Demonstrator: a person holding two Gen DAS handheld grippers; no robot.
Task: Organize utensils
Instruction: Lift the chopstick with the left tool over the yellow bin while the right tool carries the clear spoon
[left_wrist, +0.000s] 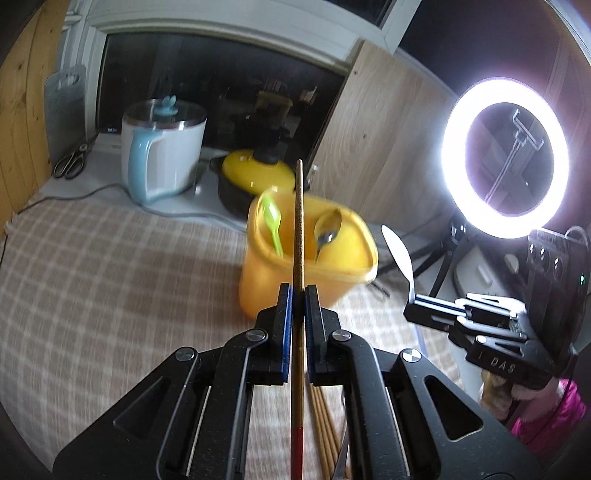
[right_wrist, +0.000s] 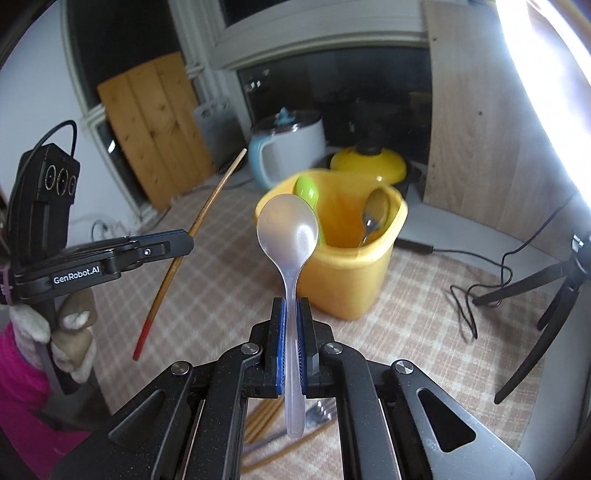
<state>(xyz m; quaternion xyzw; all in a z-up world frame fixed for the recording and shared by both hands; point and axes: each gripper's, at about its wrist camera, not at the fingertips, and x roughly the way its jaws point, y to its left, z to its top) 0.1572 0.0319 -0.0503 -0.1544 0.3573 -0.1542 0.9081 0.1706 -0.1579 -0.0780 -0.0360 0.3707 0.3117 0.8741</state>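
- Nearest the container (left_wrist: 306, 254), on its near side, the left gripper (left_wrist: 298, 295) has its jaws clamped narrow on a single chopstick (left_wrist: 298, 229). The stick stands upright, and from this gripper's own view its tip crosses the container's mouth.
- To the right of that, also short of the container, the right gripper (right_wrist: 291, 308) has its jaws pinched on the handle of a clear plastic spoon (right_wrist: 288, 229), bowl upward and in front of the container's near rim.
- Below both grippers, nearer than the container, more chopsticks (left_wrist: 325, 424) and what looks like a fork (right_wrist: 321, 408) lie on the checked cloth (left_wrist: 110, 277), not yet sorted.
- The yellow container stands on the cloth with a green spoon (left_wrist: 271, 225) leaning at its left wall and a metal spoon (left_wrist: 327, 227) at its right.
- Beyond the container are a yellow-lidded pot (left_wrist: 255, 177) and a white kettle (left_wrist: 162, 155); a ring light (left_wrist: 506, 147) glares to its right.
- Risks, as I judge them:
  - The chopstick is held near the middle, so it may pivot in the pads and miss the mouth or catch the rim.
  - Both pieces heading for one opening could knock together.
  - The container looks light; a hard push on its rim could tip it and spill the spoons.
  - The smooth spoon handle may slip.
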